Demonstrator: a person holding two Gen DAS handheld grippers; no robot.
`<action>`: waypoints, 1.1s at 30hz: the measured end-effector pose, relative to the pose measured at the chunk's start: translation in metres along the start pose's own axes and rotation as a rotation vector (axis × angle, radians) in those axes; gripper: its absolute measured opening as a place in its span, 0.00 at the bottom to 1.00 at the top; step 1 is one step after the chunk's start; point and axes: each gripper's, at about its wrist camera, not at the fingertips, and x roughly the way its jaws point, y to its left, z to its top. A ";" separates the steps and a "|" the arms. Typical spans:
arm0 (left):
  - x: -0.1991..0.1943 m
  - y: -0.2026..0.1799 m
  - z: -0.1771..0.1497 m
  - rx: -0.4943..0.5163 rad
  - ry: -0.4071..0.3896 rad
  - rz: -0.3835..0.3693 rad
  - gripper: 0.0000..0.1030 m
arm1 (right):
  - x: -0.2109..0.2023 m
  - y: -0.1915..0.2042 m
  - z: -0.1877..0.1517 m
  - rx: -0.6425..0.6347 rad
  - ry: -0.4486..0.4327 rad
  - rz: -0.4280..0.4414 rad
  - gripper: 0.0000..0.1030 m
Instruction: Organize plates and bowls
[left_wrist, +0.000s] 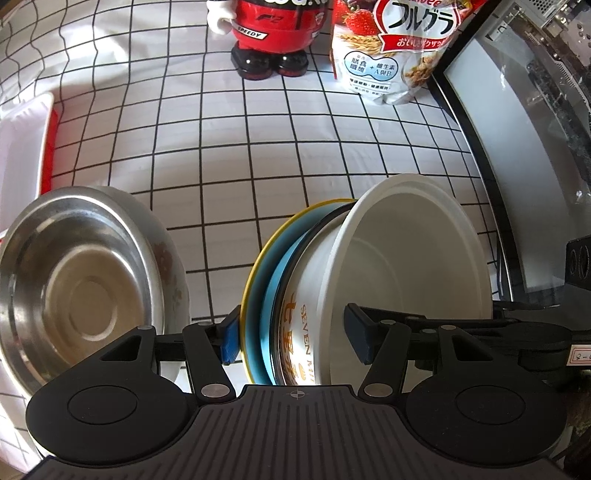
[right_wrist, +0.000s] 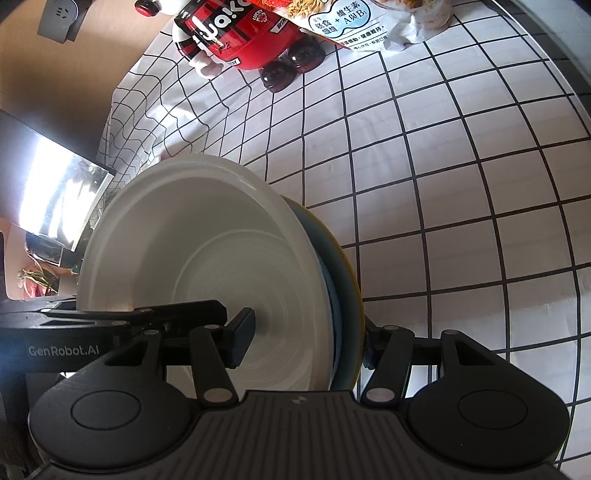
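A white paper bowl (left_wrist: 406, 273) with orange lettering is nested in a blue plate with a yellow rim (left_wrist: 258, 266), the stack held on edge above the checked tablecloth. My left gripper (left_wrist: 295, 339) is shut on this stack, one finger behind the plate, one inside the bowl. My right gripper (right_wrist: 306, 339) is shut on the same stack from the other side: the white bowl (right_wrist: 207, 243), the blue plate (right_wrist: 343, 266). A steel bowl (left_wrist: 74, 291) sits at the left, tilted.
A white and red tray (left_wrist: 26, 144) lies at the far left. A red figure (left_wrist: 273, 40) and a cereal bag (left_wrist: 395, 51) stand at the back. A black-framed panel (left_wrist: 517, 155) runs along the right. The checked cloth (right_wrist: 461, 206) covers the table.
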 end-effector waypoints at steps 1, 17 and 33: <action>0.000 0.001 0.000 -0.002 0.000 -0.004 0.59 | 0.000 0.001 0.000 0.001 0.002 -0.004 0.56; -0.042 0.029 -0.003 -0.033 -0.098 -0.086 0.59 | -0.024 0.053 0.007 -0.088 -0.049 -0.047 0.56; -0.108 0.151 -0.022 -0.162 -0.186 0.010 0.59 | 0.053 0.174 -0.007 -0.257 -0.019 0.032 0.56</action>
